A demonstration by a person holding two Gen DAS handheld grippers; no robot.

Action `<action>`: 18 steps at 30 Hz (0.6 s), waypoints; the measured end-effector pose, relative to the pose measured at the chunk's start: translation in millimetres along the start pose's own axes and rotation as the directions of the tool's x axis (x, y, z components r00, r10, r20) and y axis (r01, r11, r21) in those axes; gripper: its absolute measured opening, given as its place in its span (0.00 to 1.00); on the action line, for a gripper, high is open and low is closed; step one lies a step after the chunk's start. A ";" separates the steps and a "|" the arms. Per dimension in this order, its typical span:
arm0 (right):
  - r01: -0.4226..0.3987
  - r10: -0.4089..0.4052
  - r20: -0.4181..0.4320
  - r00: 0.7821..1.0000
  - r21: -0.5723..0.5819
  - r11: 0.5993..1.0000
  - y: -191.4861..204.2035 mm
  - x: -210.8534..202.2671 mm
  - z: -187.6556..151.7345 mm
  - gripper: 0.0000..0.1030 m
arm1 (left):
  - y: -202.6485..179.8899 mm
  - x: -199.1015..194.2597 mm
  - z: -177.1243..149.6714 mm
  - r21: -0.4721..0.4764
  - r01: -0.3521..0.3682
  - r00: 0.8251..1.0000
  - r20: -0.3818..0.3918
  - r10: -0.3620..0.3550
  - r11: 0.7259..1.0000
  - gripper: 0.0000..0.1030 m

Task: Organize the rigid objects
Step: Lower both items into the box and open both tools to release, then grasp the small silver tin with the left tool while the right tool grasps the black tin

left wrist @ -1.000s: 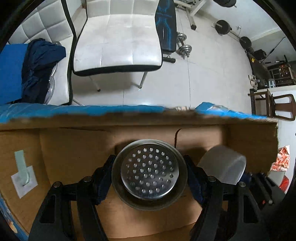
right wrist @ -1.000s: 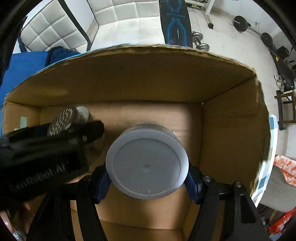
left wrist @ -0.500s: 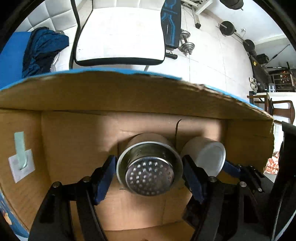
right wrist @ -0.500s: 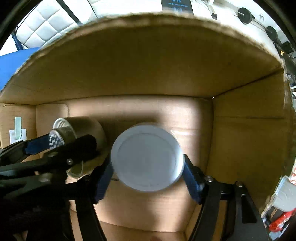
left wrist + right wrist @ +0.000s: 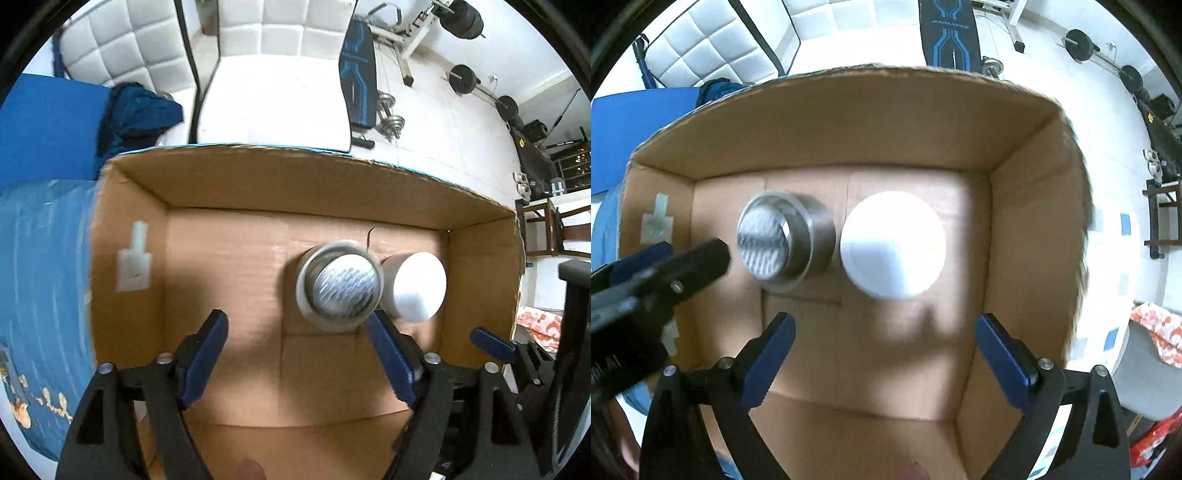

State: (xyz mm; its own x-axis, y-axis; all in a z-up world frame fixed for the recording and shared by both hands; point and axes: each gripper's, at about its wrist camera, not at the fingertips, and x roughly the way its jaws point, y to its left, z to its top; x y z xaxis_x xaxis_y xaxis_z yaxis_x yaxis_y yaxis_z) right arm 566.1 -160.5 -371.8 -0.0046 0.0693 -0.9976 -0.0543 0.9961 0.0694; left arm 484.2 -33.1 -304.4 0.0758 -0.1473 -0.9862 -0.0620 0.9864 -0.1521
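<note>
A steel perforated cup (image 5: 341,285) and a white plastic cup (image 5: 415,286) stand side by side, bottoms up, on the floor of an open cardboard box (image 5: 229,280). My left gripper (image 5: 299,360) is open and empty above the box, pulled back from the steel cup. In the right wrist view the steel cup (image 5: 775,240) sits left of the white cup (image 5: 892,244). My right gripper (image 5: 886,354) is open and empty, above and in front of the white cup. The left gripper's body (image 5: 646,280) shows at the left there.
The box (image 5: 1034,236) rests on a blue patterned cloth (image 5: 40,280). A taped label (image 5: 135,258) is on the box's left wall. White padded chairs (image 5: 280,74), a dark blue garment (image 5: 136,114) and gym weights (image 5: 461,77) lie beyond the box.
Both grippers opened and let go of their cups, which now stand on the box floor. Both grippers pulled back and up out of the box.
</note>
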 end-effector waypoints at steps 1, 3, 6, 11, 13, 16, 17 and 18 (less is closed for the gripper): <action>-0.009 0.009 0.009 1.000 0.004 1.000 -1.2 -4.2 -6.9 0.97 | 0.9 -4.3 -3.9 0.001 -0.011 1.000 0.015 0.011 1.000 0.88; -0.018 0.017 0.028 0.999 0.013 1.000 -2.3 -12.8 -21.9 1.00 | 2.4 -14.5 -14.4 0.007 -0.043 0.998 0.045 0.042 0.999 0.91; -0.023 0.021 0.072 0.997 0.027 0.999 -2.2 -28.8 -45.3 1.00 | 5.7 -29.0 -31.9 0.009 -0.079 0.993 0.085 0.078 0.997 0.98; -0.028 0.024 0.131 0.991 0.032 0.999 1.6 -51.2 -75.2 1.00 | 9.1 -59.8 -69.0 0.002 -0.095 0.981 0.170 0.094 0.995 0.98; -0.022 0.017 0.155 0.988 0.027 0.999 4.0 -62.8 -88.3 1.00 | 10.3 -70.5 -81.4 -0.003 -0.094 0.975 0.199 0.093 0.996 0.98; -0.005 0.002 0.205 0.979 0.014 1.000 2.0 -88.6 -117.5 1.00 | 6.3 -90.1 -100.0 -0.002 -0.099 0.965 0.243 0.096 0.995 0.98; -0.003 0.001 0.216 0.976 0.009 1.000 1.7 -95.5 -123.6 1.00 | 5.8 -96.5 -107.6 0.000 -0.103 0.961 0.260 0.099 0.995 0.98; 0.008 -0.008 0.237 0.971 0.003 1.000 3.7 -104.1 -132.2 1.00 | 4.2 -100.6 -112.6 0.002 -0.106 0.957 0.272 0.101 0.994 0.98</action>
State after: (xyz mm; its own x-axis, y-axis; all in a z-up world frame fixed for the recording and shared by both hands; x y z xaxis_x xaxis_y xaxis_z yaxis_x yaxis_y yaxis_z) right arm 434.3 -171.2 -267.6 0.2332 0.0719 -0.9698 -0.0517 0.9968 0.0615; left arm 364.3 -22.2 -213.1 0.3369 -0.0213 -0.9413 -0.0678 0.9966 -0.0468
